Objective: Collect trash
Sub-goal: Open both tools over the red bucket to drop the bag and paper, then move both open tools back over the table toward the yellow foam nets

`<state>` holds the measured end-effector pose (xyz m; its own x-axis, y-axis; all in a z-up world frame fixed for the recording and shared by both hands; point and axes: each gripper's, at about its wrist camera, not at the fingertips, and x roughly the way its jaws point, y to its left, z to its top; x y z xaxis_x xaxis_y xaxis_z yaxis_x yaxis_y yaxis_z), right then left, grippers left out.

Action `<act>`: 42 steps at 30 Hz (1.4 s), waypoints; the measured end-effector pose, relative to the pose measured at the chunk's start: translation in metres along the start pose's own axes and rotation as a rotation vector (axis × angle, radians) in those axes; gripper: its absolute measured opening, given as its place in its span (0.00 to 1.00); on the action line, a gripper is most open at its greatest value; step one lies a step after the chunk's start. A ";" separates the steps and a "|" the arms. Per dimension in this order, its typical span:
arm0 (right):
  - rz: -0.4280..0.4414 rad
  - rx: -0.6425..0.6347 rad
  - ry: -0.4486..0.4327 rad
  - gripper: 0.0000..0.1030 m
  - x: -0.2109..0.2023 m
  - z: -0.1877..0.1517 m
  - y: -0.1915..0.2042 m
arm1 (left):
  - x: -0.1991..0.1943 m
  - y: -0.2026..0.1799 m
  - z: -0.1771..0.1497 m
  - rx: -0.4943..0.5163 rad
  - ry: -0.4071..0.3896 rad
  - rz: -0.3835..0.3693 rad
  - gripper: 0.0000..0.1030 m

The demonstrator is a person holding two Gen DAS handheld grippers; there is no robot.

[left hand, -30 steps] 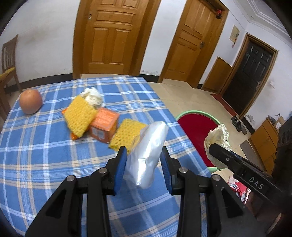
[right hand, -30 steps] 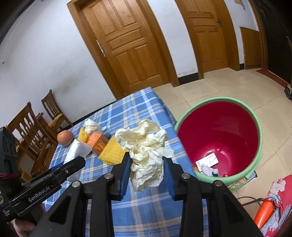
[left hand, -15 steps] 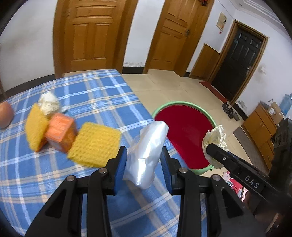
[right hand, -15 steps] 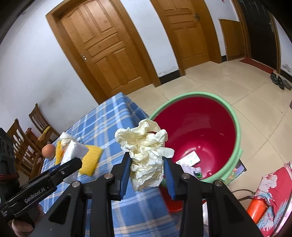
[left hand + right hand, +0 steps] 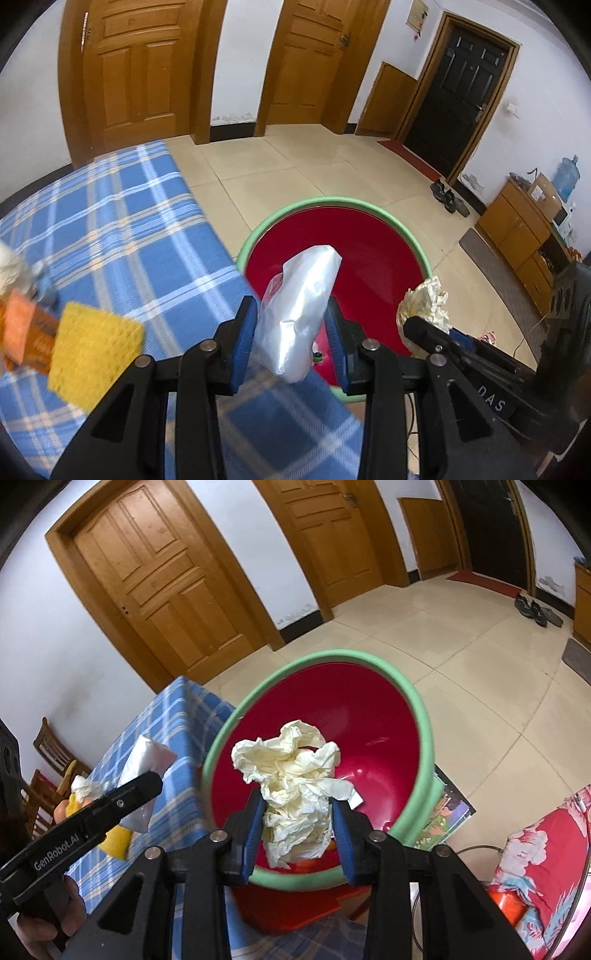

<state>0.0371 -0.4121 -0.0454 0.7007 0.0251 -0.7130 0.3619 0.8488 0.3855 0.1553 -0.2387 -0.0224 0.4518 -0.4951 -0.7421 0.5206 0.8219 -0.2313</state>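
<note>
**Both loads at the bin, table not cleared**

Bin (image 5: 421,716) sits just ahead of both your tools. Right gripper (image 5: 297,829) clamps crumpled paper (image 5: 291,775) over it; left gripper (image 5: 291,345) clamps the plastic bag (image 5: 299,310). Neither dropped. Yellow sponge (image 5: 94,350) and orange box (image 5: 22,332) wait left, on the table.

A crumpled cream paper wad (image 5: 295,794) sits pinched upright over the open mouth of the round red plastic bin with its green rim (image 5: 421,716), while a shiny white plastic bag (image 5: 301,314), clamped and leaning right, hangs at the bin's near edge.
</note>
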 end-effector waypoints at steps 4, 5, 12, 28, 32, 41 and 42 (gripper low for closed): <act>-0.016 0.024 0.011 0.40 0.009 0.004 -0.011 | 0.015 -0.004 0.007 0.014 0.014 -0.006 0.36; -0.017 0.029 0.013 0.40 0.011 0.005 -0.012 | 0.018 -0.005 0.009 0.017 0.017 -0.009 0.36; -0.030 0.062 0.012 0.47 0.015 0.006 -0.020 | 0.026 -0.009 0.013 0.008 0.020 -0.012 0.46; -0.028 0.072 -0.010 0.50 0.006 0.008 -0.019 | 0.015 0.001 0.010 -0.025 0.006 -0.001 0.47; -0.020 0.067 -0.020 0.50 0.001 0.008 -0.016 | 0.006 0.007 0.006 -0.039 -0.003 0.003 0.47; 0.012 0.038 -0.027 0.53 -0.008 0.003 0.001 | -0.022 0.028 -0.001 -0.077 -0.038 0.049 0.47; 0.016 0.034 -0.028 0.54 -0.008 0.002 0.003 | -0.026 0.032 -0.001 -0.082 -0.043 0.055 0.47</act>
<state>0.0340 -0.4111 -0.0369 0.7232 0.0228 -0.6903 0.3712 0.8299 0.4164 0.1592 -0.1994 -0.0112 0.5098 -0.4591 -0.7276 0.4339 0.8675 -0.2434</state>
